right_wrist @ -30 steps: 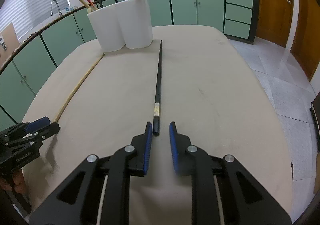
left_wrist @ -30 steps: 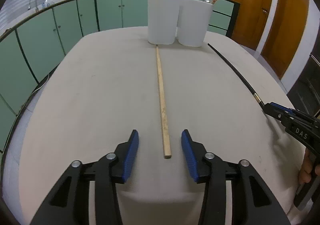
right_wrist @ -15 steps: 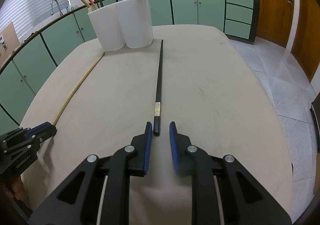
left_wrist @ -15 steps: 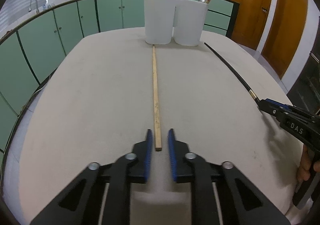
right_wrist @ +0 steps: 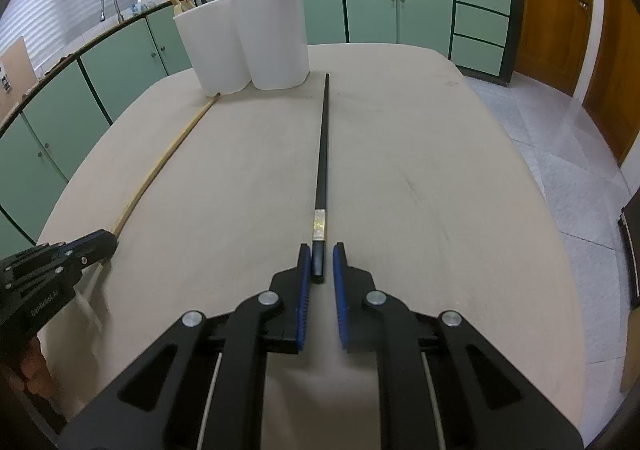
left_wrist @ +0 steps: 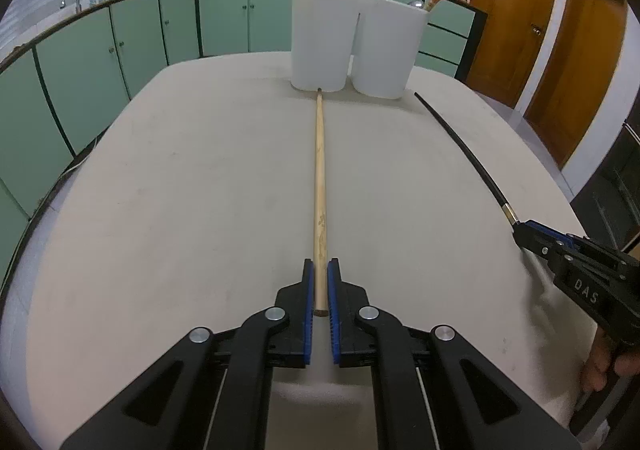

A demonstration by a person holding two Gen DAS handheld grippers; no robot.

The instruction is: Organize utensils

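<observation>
Left wrist view: left gripper (left_wrist: 320, 282), lower centre, clamped on the near end of a wooden chopstick (left_wrist: 319, 186) lying on the table (left_wrist: 180, 190), far tip at the white holder (left_wrist: 352, 46), top centre. Right wrist view: right gripper (right_wrist: 319, 270) closing, pads flanking, not pressing, the black chopstick (right_wrist: 322, 158), centre frame.

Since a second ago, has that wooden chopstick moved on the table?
Cannot tell. The wooden chopstick tip looks nearer the white holder, but the camera moved forward over it too.
</observation>
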